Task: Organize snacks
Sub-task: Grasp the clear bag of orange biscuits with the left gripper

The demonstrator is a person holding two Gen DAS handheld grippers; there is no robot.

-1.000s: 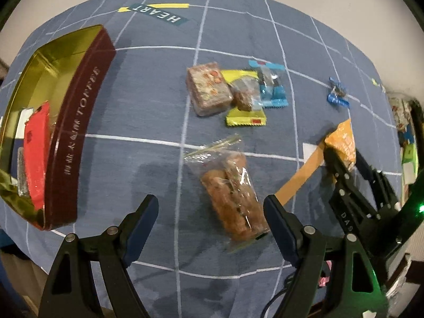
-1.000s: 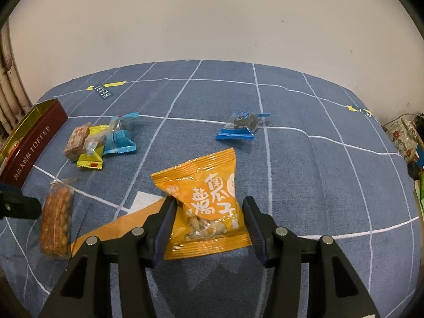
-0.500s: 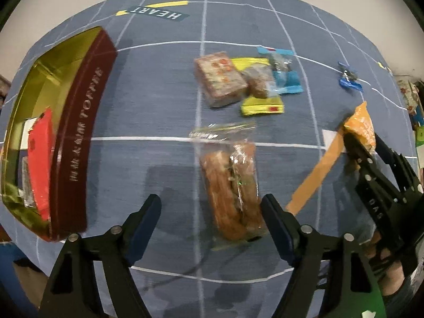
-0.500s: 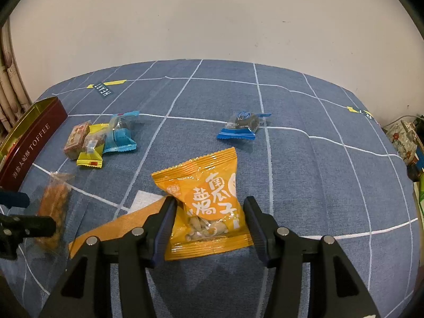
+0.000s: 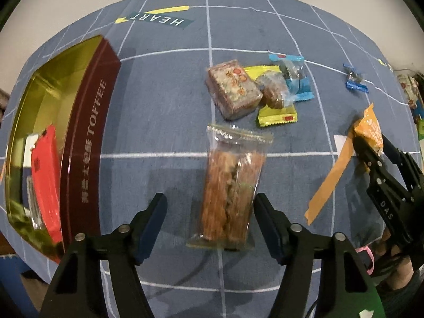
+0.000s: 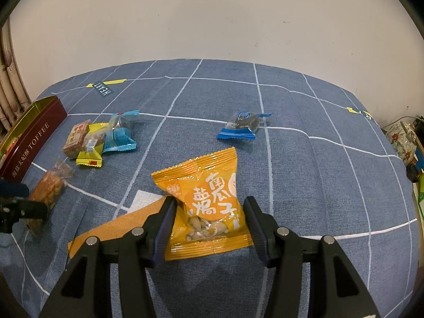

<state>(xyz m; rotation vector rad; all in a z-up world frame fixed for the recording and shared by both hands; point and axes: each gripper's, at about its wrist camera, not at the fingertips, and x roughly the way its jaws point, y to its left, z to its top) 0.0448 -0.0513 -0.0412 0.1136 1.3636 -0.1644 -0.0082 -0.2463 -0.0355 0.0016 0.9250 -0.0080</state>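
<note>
Since a second ago the left tool (image 5: 209,217) has swung round so that the clear pack of brown biscuits (image 5: 230,190) now lies straight between its fingers, and its jaws have just been closing; they stand about half open, the right pad at the wrapper's edge, the left pad clear of it, so nothing is gripped. That pack lies flat on the blue checked cloth (image 5: 164,100) covering the counter, just in front of a small heap: a brown wrapped cake (image 5: 233,88), a yellow packet (image 5: 277,106) and a light blue packet (image 5: 296,79), all touching. To the left stands the open red toffee tin (image 5: 87,137) with a red packet (image 5: 45,177) inside. Well off to the right lies a single blue sweet (image 6: 242,127). The right tool (image 6: 209,220) has not shifted; its jaws, partly open, sit either side of the orange seed bag (image 6: 209,196), which rests tilted on the cloth, partly over an orange paper strip (image 6: 116,225). Whether the pads press the bag I cannot tell.
</note>
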